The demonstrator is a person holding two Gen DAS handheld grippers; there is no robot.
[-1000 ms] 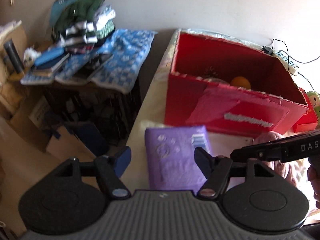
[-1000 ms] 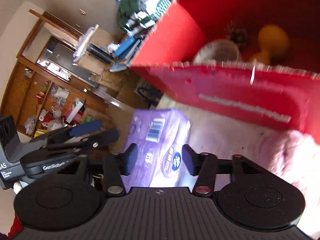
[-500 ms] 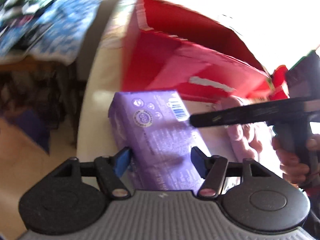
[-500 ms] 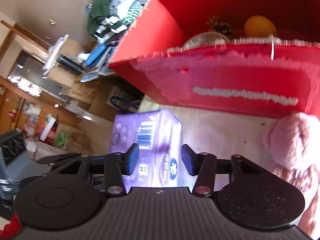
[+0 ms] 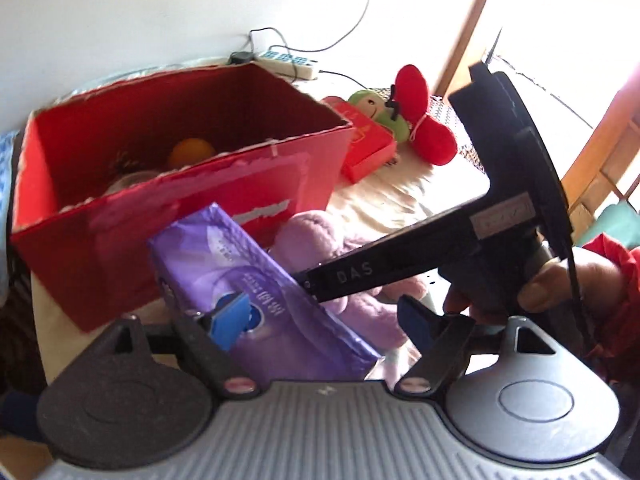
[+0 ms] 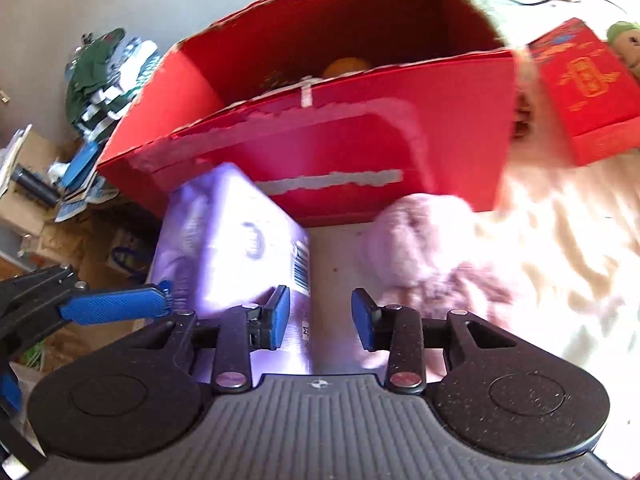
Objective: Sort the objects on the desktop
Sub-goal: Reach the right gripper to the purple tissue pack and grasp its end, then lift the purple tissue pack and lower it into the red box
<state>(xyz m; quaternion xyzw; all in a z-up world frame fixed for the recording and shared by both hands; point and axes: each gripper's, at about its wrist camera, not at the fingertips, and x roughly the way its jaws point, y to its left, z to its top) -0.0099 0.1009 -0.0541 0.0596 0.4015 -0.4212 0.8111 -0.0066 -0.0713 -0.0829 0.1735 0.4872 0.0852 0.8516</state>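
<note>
The purple tissue pack (image 5: 256, 292) is tilted just in front of the red box (image 5: 172, 184), its long axis pointing towards the box. The left gripper (image 5: 324, 316), nearer, straddles it with jaws apart, one pad touching; the right gripper (image 6: 320, 316) is also held apart, empty, beside the pack.

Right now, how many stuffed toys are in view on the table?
2. A pink plush toy lies in front of the red box, beside the purple tissue pack. A green and red plush lies behind, by the small red box. Others may be hidden.
</note>
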